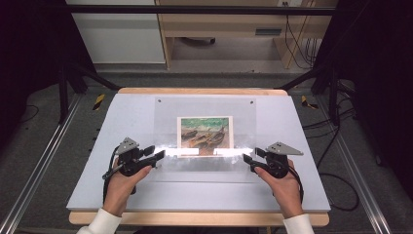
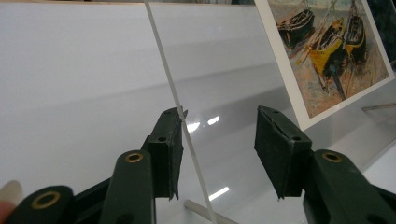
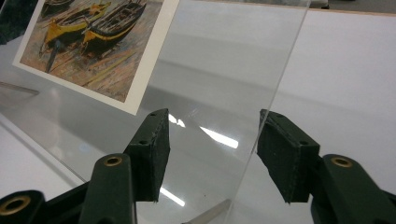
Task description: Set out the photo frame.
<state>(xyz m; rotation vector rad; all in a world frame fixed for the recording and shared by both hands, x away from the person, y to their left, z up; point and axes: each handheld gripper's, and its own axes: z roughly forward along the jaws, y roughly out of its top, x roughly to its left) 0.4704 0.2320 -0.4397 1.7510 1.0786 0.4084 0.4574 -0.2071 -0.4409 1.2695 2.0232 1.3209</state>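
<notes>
While both of my hands rest low on the pale worktop (image 1: 97, 146), I study the clear acrylic sheet (image 1: 204, 165) lying over a boat picture (image 1: 205, 136) at the centre. It looks to me stiff, light, glossy and slippery, and likely to scratch or crack if pinched hard, so I judge the bare side edges the best places to take hold. My left hand-held gripper (image 1: 159, 155) points inward at the sheet's left edge, jaws parted astride that edge, one pad (image 2: 169, 140) just touching it, not yet clamped. My right hand-held gripper (image 1: 247, 158) mirrors it at the right edge, jaws likewise apart around the edge without pressing. Both forearms come in level, wrists straight.
</notes>
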